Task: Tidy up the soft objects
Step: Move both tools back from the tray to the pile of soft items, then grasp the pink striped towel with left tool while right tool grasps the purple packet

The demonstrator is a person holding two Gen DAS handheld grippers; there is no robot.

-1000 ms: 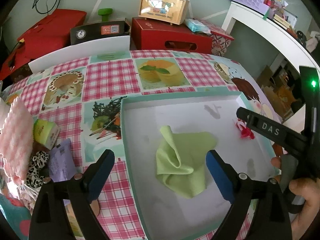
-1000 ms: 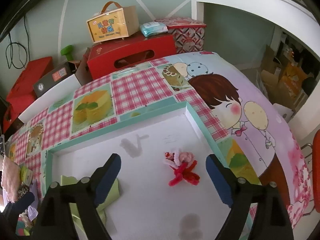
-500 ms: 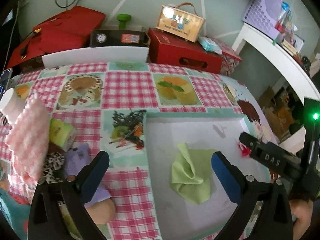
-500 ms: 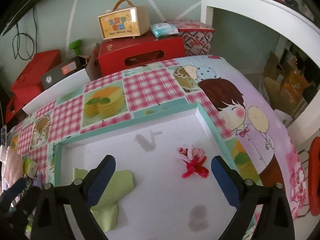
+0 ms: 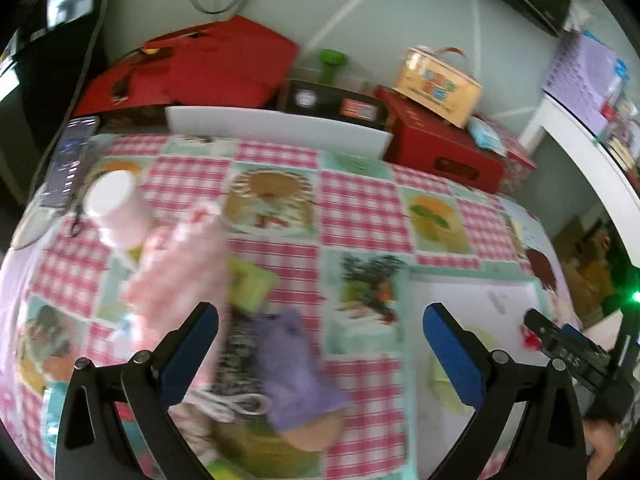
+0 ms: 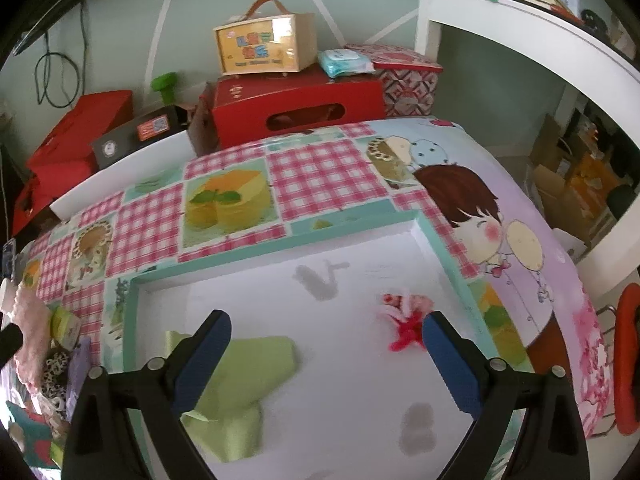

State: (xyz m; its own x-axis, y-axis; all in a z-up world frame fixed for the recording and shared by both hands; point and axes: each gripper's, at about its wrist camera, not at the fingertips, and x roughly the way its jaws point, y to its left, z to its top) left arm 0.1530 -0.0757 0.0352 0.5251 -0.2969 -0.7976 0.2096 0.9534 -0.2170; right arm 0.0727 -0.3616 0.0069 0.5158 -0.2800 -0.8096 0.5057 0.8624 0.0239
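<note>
Purple cloth [image 5: 298, 364] only under left gripper [image 5: 320, 344], green cloth [image 6: 244, 376] under right gripper [image 6: 326, 348], fingers spread, empty

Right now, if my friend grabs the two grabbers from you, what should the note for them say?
Left gripper: fingers wide open, holding nothing, over the pile of soft things: purple cloth, pink fluffy cloth, black-and-white patterned piece.
Right gripper: open, empty, over the white tray.
Done: green cloth and red-and-pink yarn bundle already lie in the tray.
Left: the pile is outside the tray on the checked tablecloth; probably the purple cloth goes next.
</note>
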